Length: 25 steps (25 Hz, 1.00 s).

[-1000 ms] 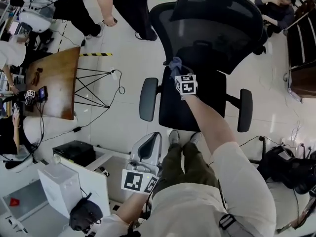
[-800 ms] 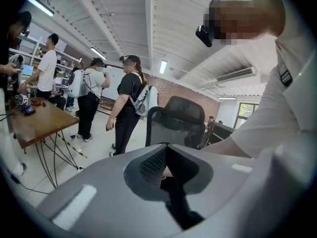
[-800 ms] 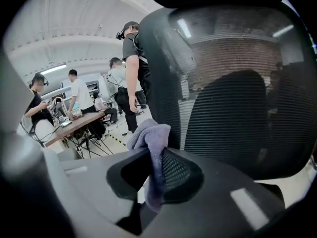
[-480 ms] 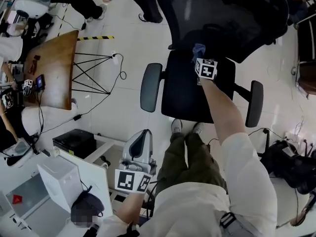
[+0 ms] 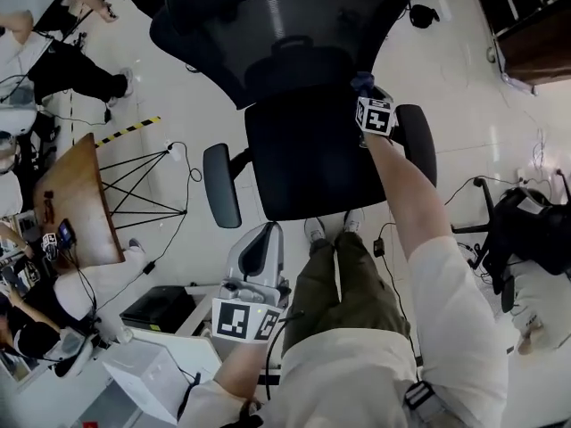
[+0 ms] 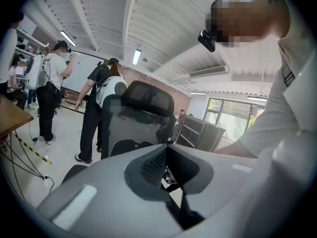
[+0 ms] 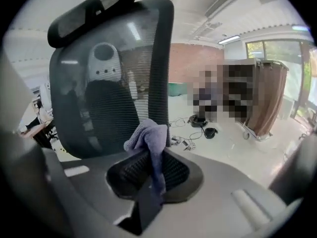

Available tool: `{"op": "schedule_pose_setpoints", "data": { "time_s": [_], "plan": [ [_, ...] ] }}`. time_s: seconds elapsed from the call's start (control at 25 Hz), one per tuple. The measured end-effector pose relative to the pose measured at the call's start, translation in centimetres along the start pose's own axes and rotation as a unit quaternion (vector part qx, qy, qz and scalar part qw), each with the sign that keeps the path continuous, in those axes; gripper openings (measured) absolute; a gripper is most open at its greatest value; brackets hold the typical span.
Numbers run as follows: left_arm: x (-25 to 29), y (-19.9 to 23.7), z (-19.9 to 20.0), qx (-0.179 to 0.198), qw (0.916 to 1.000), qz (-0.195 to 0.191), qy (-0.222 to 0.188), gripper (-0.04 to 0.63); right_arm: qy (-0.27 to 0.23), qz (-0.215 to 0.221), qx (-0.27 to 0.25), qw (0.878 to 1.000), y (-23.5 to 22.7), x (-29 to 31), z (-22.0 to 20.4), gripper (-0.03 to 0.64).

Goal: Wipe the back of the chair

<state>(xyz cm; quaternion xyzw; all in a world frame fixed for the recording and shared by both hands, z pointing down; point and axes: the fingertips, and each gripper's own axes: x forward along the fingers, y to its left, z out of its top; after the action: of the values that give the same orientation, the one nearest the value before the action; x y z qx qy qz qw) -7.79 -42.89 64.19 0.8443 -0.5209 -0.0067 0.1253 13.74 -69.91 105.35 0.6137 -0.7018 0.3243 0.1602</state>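
A black office chair with a mesh back (image 5: pixel 294 25) and seat (image 5: pixel 308 154) stands in front of me. In the right gripper view the mesh back (image 7: pixel 109 83) and headrest (image 7: pixel 94 9) fill the left half. My right gripper (image 5: pixel 364 94) is shut on a blue-purple cloth (image 5: pixel 361 82) at the back's lower right edge, above the seat. The cloth (image 7: pixel 148 140) bunches up out of the shut jaws, close to the frame. My left gripper (image 5: pixel 254 261) is held low by my legs, shut with nothing in it. It points at the chair (image 6: pixel 133 128).
Armrests stick out on the left (image 5: pixel 221 185) and on the right (image 5: pixel 417 141). A wooden table (image 5: pixel 71 203) and several people stand at the left. A white box (image 5: pixel 147 377) sits at the lower left. A black bag (image 5: pixel 535 230) and floor cables lie to the right.
The right gripper has carried the cloth from the left of the chair back's base across to its lower right edge. The view swung and the chair looks turned. The left gripper stayed low.
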Motion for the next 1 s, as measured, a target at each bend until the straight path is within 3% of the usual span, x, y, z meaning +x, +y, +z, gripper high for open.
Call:
{"op": "schedule_pose_setpoints", "data": {
  "time_s": [0.16, 0.24, 0.32, 0.48, 0.64, 0.84, 1.0],
  "plan": [
    [-2.3, -4.1, -0.6, 0.023, 0.9994, 0.011, 0.022, 0.083, -0.056, 0.057, -0.010, 0.997, 2.5, -7.6, 1.6, 0.044],
    [-5.0, -6.5, 0.0, 0.046, 0.9982, 0.019, 0.033, 0.083, -0.074, 0.070, -0.010, 0.995, 3.8, -14.9, 1.8, 0.046],
    [-8.0, -7.5, 2.9, 0.074, 0.9969, 0.025, 0.011, 0.083, -0.116, 0.086, -0.014, 0.989, 6.6, -23.1, 5.0, 0.046],
    [-14.5, -6.1, 9.8, 0.100, 0.9920, 0.037, -0.067, 0.083, -0.275, 0.126, -0.051, 0.952, 14.8, -38.6, 13.9, 0.046],
    [-22.1, -7.3, 12.1, 0.109, 0.9873, 0.040, -0.109, 0.083, -0.371, 0.155, -0.056, 0.914, 20.3, -57.2, 13.5, 0.046],
    [-26.7, -11.1, 13.4, 0.141, 0.9782, 0.031, -0.149, 0.083, -0.437, 0.187, -0.106, 0.873, 23.3, -75.5, 10.5, 0.047],
    [-27.6, -10.7, 13.5, 0.151, 0.9753, 0.043, -0.155, 0.083, -0.449, 0.189, -0.122, 0.865, 24.7, -79.2, 9.3, 0.046]
  ]
}}
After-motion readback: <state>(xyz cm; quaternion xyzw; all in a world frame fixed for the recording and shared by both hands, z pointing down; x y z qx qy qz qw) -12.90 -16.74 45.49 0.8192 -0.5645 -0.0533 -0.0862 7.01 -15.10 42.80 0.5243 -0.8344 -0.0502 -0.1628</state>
